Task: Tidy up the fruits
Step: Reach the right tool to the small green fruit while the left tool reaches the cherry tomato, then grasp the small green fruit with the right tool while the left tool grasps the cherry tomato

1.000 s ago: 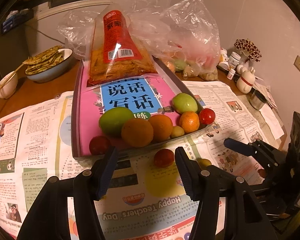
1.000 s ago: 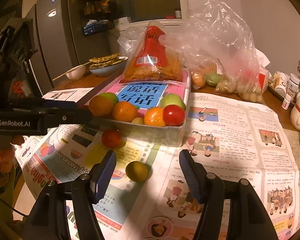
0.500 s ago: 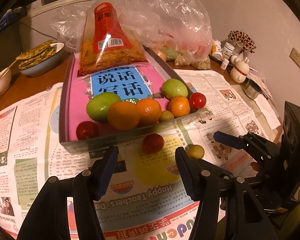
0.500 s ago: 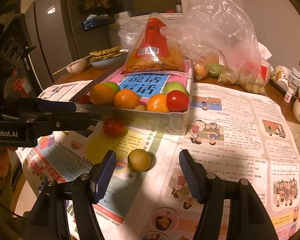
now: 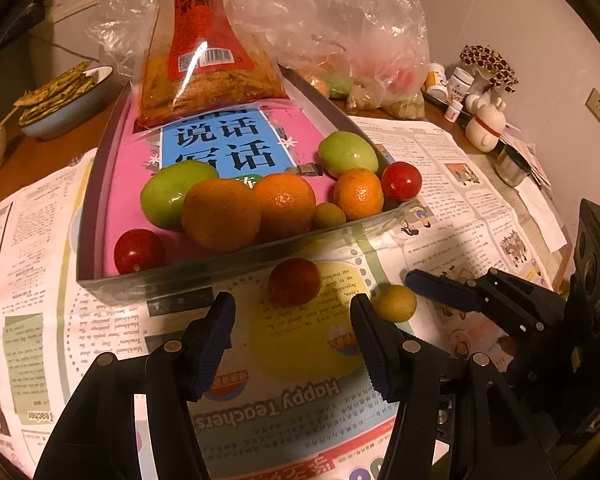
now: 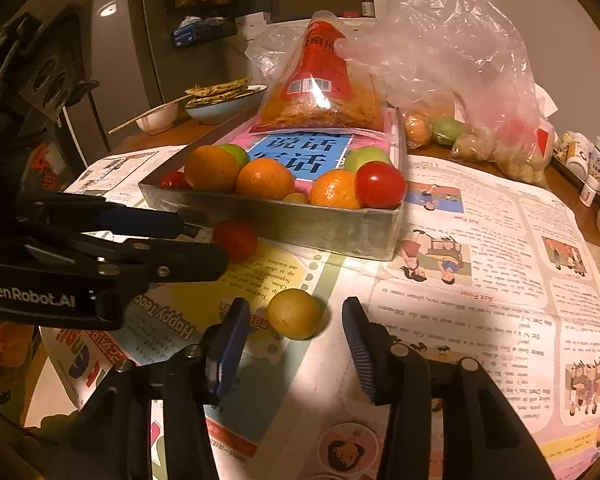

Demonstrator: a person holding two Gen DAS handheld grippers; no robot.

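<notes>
closing my right gripper around the small yellow fruit on the newspaper, i have the fruit between the two fingers but the pads are not yet pressing on it; there is a gap on each side, so nothing is held. i come at it from above and behind so the fingers straddle it, because a round fruit on paper will likely roll if only one pad nudges it.

my left gripper hangs parted and empty, lined up on the red tomato that lies just in front of the near wall of the grey tray. the tomato is just beyond the fingertips, not between them, and i judge it the left hand's next pick.

both loose fruits sit outside the tray, near each other, on the yellow patch of the newspaper. inside the tray the rest are gathered along the near wall: two green fruits, three oranges, two tomatoes and a small yellowish one, resting on a pink book with a snack bag at the far end. a plastic bag behind the tray holds more fruit.

the tray's near wall stands higher than the paper, so each fruit must be lifted clear over it, not pushed.
</notes>
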